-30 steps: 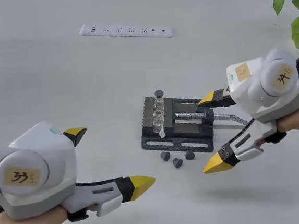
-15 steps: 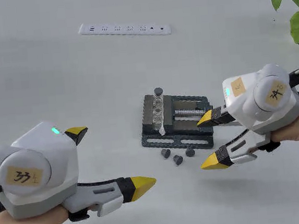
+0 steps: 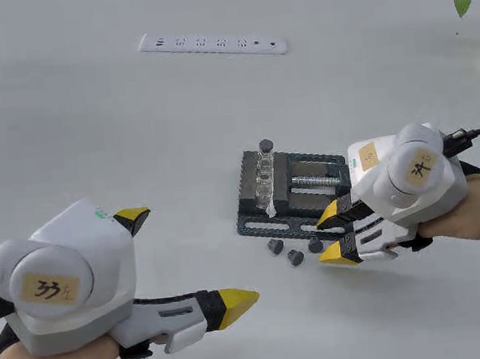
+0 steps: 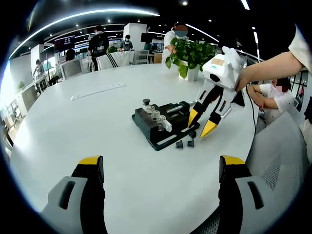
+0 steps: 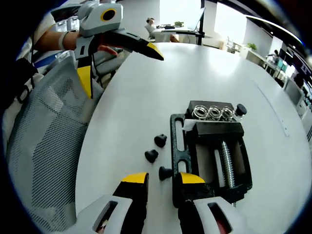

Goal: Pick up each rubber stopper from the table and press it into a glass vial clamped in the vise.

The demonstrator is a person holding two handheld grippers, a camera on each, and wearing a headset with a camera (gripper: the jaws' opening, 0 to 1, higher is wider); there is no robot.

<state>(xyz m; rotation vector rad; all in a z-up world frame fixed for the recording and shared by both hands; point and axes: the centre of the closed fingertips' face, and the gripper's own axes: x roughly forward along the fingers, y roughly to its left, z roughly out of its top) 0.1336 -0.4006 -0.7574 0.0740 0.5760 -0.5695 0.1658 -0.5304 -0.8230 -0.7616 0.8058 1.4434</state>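
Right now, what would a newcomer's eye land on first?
The black vise on the white table, holding a row of glass vials, the far one already stoppered. Three loose stoppers lie in front of it, and the right gripper has its fingers on either side of one. The left gripper hangs open, nearer the person.

The white table (image 3: 94, 142) bears a dark vise (image 3: 309, 200). Three loose rubber stoppers (image 3: 296, 258) lie on the tabletop just beside the vise's base, on its near side in the head view. A white power strip (image 3: 211, 44) lies well beyond the vise, and a potted plant (image 4: 187, 56) stands farther off to the vise's right
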